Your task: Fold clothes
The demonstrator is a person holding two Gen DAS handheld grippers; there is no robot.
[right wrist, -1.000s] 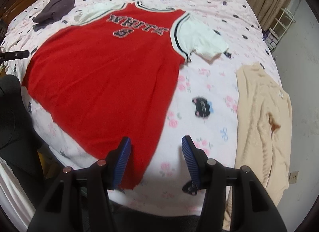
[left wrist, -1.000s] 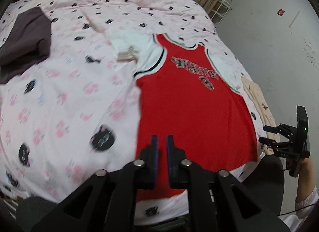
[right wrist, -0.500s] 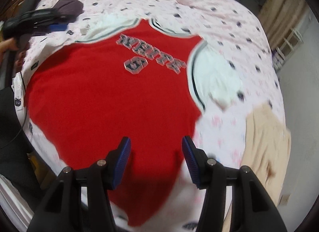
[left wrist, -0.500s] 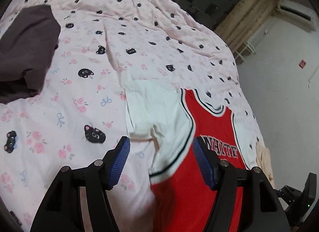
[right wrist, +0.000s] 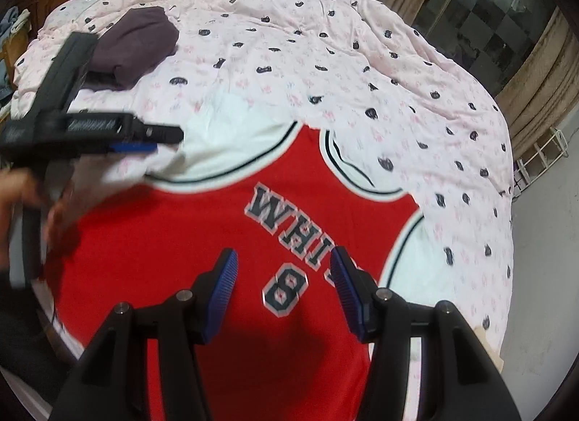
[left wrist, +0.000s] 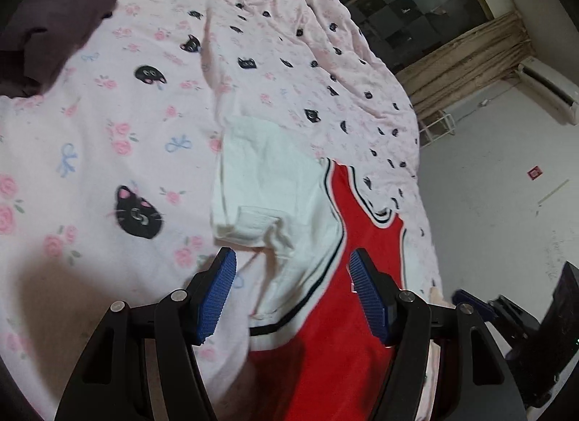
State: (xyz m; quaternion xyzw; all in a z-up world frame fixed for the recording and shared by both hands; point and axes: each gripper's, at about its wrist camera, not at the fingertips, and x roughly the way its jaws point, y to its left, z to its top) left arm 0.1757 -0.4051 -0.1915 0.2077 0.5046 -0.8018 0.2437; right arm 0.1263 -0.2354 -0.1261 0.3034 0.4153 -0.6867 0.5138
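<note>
1. Jersey (right wrist: 173, 247), red with white sleeves: spread flat, front up, on the bed; lettering and the number 8 readable in the right wrist view. No fold shows in it.
2. Left sleeve (left wrist: 275, 196), white: lies out to the side on the bedspread, its cuff partly turned up.
3. Left gripper (left wrist: 293, 294): wide apart, holding nothing, hanging just above that sleeve and the armhole trim.
4. Right gripper (right wrist: 284, 294): wide apart, empty, over the chest of the jersey (near the number).
5. Step in hand, as judged: the left sleeve looks to be the target for a pinch. A next move would call for closing on the cuff edge alone, not the bedspread beneath, then carrying it across the red body.
6. Bedspread (left wrist: 108, 124): pink, printed with cat faces and roses, soft and rumpled.
7. Dark garment (right wrist: 141, 41): bunched, well apart from the jersey.
8. Room: curtains (right wrist: 535, 70), dark window, white wall.
</note>
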